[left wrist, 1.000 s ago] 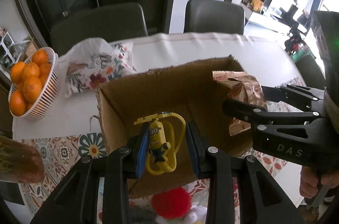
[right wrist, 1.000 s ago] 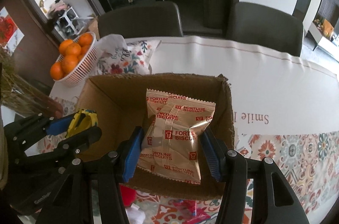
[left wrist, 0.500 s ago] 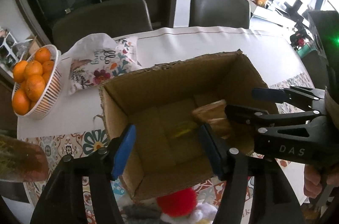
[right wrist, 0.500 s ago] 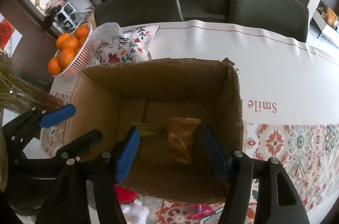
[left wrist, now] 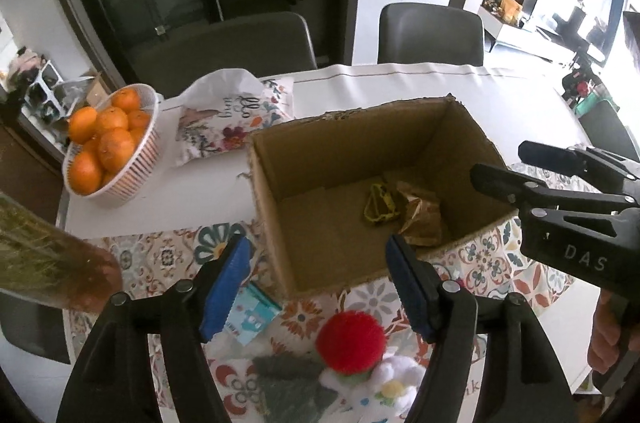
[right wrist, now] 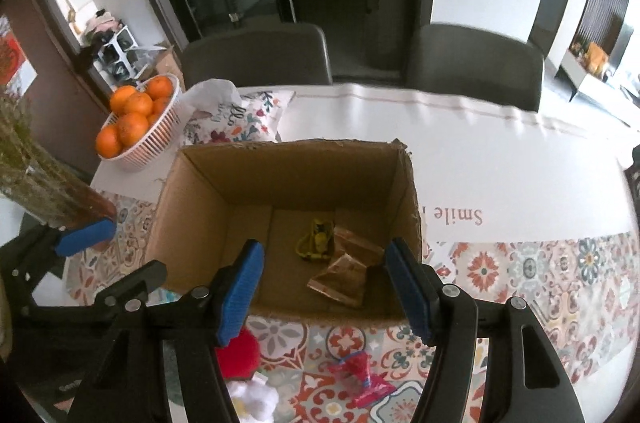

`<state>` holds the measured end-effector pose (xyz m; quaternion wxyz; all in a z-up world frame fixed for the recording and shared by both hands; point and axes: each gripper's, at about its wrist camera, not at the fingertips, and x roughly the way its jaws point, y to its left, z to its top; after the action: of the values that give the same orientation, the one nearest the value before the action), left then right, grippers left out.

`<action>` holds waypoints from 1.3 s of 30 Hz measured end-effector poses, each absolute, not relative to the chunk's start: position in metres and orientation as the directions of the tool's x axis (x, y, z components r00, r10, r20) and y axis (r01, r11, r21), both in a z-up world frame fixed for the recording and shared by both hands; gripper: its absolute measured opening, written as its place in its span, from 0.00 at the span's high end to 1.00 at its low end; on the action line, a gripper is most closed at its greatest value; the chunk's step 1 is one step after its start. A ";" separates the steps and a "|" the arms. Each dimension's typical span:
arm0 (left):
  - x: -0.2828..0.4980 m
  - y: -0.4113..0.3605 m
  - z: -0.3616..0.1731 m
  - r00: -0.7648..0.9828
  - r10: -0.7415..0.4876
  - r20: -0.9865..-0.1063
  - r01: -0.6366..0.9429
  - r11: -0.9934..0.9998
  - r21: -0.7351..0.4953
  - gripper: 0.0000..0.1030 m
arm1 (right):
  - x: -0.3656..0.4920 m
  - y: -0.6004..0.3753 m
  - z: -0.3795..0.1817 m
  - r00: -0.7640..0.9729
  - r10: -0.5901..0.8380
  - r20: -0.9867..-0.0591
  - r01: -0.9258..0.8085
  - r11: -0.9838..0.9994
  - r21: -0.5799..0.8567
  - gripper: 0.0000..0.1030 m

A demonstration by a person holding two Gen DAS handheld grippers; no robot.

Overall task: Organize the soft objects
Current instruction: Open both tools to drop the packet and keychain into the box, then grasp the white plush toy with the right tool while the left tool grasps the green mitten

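An open cardboard box (left wrist: 304, 143) (right wrist: 200, 183) stands on the table. On its floor lie a yellow minion toy (left wrist: 379, 210) (right wrist: 316, 240) and a brown biscuit packet (left wrist: 420, 219) (right wrist: 346, 273), side by side. My left gripper (left wrist: 318, 283) is open and empty above the box's near wall. My right gripper (right wrist: 324, 285) is open and empty over the box's near edge; it also shows in the left wrist view (left wrist: 500, 167). A red-and-white plush (left wrist: 356, 347) (right wrist: 244, 371), a dark green soft piece (left wrist: 292, 379), a light blue packet (left wrist: 250, 315) and a pink wrapper (right wrist: 366, 379) lie in front of the box.
A white basket of oranges (left wrist: 106, 147) (right wrist: 136, 123) and a floral pillow (left wrist: 232, 119) (right wrist: 236, 117) sit at the back left. A vase with dried stems (left wrist: 48, 263) (right wrist: 48, 191) stands at the left. Two grey chairs (right wrist: 256, 55) stand behind the table.
Both grippers opened and let go: the minion toy and the biscuit packet dropped onto the box floor. Both grippers then pulled back and up from the box.
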<state>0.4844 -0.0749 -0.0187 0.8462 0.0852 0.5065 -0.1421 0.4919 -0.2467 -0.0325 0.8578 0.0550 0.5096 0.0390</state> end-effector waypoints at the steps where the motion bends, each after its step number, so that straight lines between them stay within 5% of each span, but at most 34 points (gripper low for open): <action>1: 0.481 -0.072 -0.017 0.449 -0.158 -0.880 0.328 0.945 -0.002 0.32 | 0.488 -0.245 -0.029 0.490 0.118 -0.864 -0.016 0.992 0.127 0.36; 18: 0.407 -0.026 0.008 0.523 -0.169 -0.835 0.297 0.955 -0.008 0.29 | 0.420 -0.200 -0.004 0.553 0.185 -0.813 -0.096 0.983 0.158 0.36; 39: 0.341 0.004 -0.022 0.499 -0.138 -0.856 0.311 0.950 0.028 0.24 | 0.350 -0.167 -0.025 0.542 0.212 -0.813 -0.107 0.977 0.183 0.19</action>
<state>0.3412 0.0035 -0.0222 0.8611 0.0895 0.4833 -0.1302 0.3500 -0.1675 -0.0254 0.8762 0.0558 0.4700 0.0912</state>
